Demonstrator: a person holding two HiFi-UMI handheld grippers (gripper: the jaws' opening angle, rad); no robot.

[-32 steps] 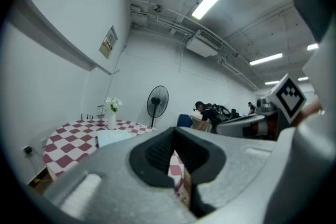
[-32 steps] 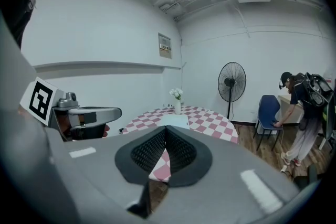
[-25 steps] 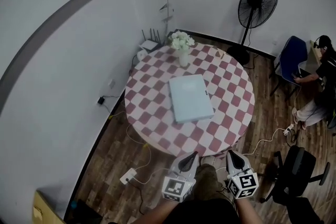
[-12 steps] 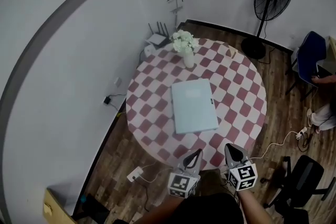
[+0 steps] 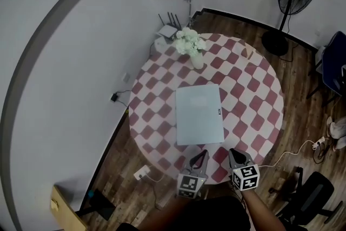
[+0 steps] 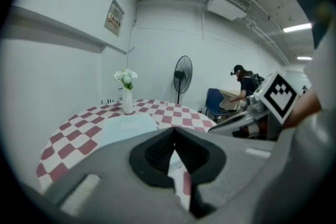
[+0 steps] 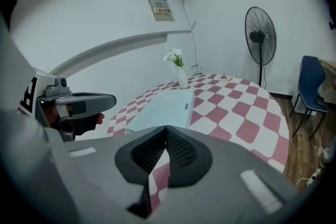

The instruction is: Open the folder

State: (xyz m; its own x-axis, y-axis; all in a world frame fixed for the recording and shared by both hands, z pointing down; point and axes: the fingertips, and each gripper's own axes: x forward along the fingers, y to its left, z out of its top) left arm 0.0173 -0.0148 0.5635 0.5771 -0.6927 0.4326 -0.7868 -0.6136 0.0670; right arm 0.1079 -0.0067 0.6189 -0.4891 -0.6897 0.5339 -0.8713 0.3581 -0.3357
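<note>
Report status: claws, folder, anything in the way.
Both shut, empty: left claw, right claw, at table edge. Folder closed, flat, untouched. Vase beyond, not blocking.

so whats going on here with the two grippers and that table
A person holds the left gripper and the right gripper side by side over the near edge of a round checked table. Both have their jaws shut with nothing in them. A pale blue folder lies flat and closed in the middle of the table, just ahead of the grippers and not touched. A vase of white flowers stands at the far side.
</note>
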